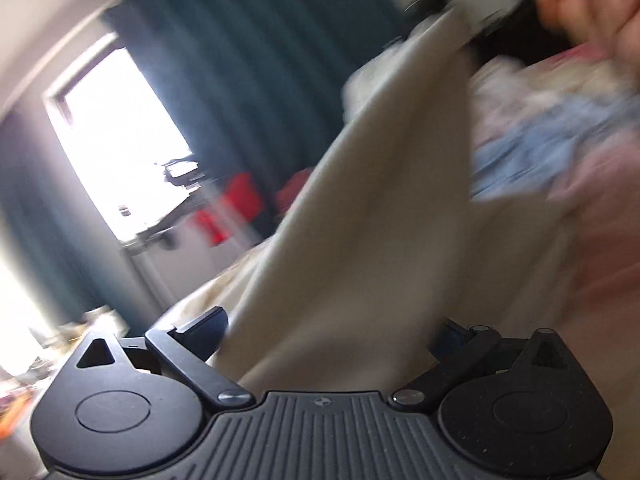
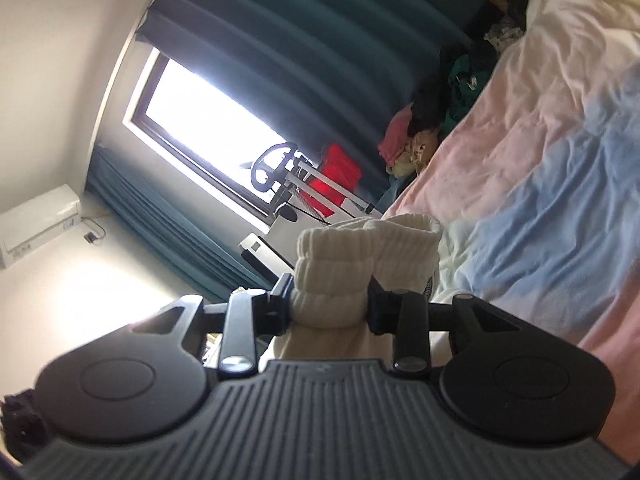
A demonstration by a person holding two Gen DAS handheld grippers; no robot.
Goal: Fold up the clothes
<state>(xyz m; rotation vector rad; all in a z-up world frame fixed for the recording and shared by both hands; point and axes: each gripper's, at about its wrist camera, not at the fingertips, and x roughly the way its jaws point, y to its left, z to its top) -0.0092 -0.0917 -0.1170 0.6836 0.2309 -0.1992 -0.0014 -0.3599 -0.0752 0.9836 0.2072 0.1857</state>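
A cream white garment [image 1: 372, 216] stretches taut from between my left gripper's [image 1: 328, 332] jaws up toward the other gripper [image 1: 472, 4] and a hand at the top right. The left jaws stand fairly wide with the cloth passing between them; the view is blurred. In the right wrist view my right gripper [image 2: 330, 304] is shut on the garment's ribbed elastic band [image 2: 360, 256], bunched between the fingers, held above the bed.
A bed with a pink, blue and white sheet [image 2: 540, 160] lies at the right. Teal curtains [image 2: 320, 40] and a bright window [image 2: 208, 128] are behind. A red box [image 2: 340, 176] and a clothes pile [image 2: 420, 136] sit by the bed's far edge.
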